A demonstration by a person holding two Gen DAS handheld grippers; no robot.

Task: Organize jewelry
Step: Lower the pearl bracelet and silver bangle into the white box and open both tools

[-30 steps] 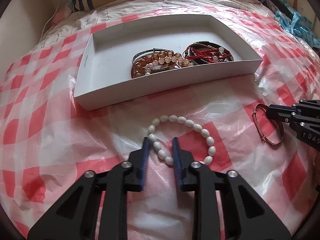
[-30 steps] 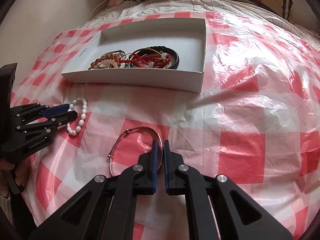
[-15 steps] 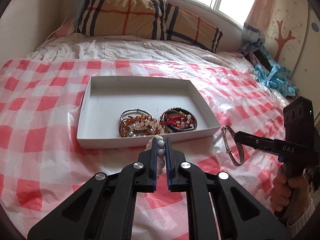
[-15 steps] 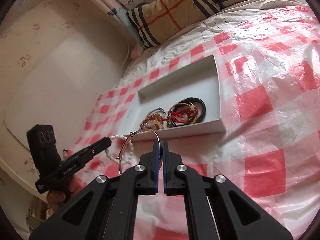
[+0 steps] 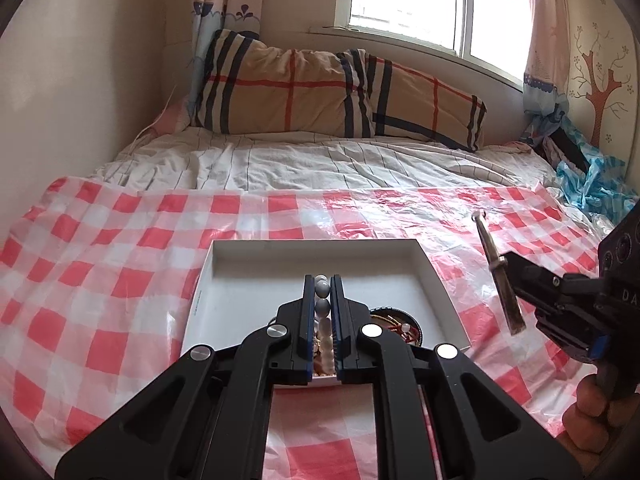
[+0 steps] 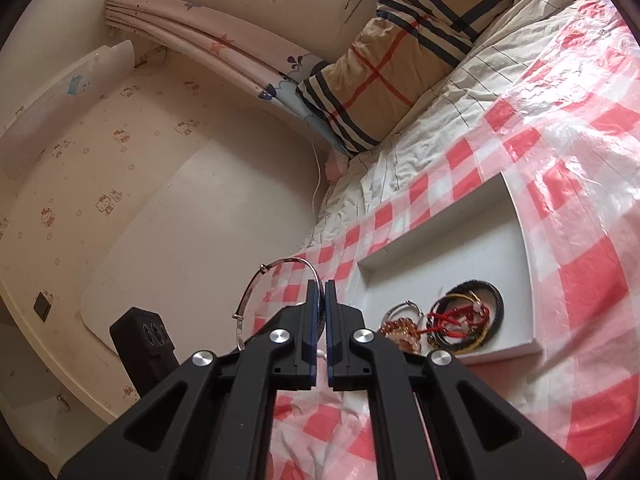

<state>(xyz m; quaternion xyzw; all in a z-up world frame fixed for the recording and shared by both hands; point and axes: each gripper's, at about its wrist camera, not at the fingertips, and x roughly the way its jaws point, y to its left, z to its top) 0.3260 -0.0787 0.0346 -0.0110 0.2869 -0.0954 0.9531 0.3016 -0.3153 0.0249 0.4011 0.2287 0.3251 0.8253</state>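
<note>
The pearl bracelet (image 5: 322,292) and the metal bangle (image 6: 256,296), a second ago lying on the bed's checked cover (image 5: 100,280), are now riding pinched in the closed left hand-held gripper (image 5: 322,280) and right hand-held gripper (image 6: 319,292), nearing the white tray (image 5: 432,276).

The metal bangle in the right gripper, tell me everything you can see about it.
The metal bangle is a thin, silvery wire hoop with small wrapped joints on its band. The right gripper is shut on one side of it, holding it in the air on edge, clear of the checked plastic cover, to the right of the white box. Nothing else touches it.
</note>
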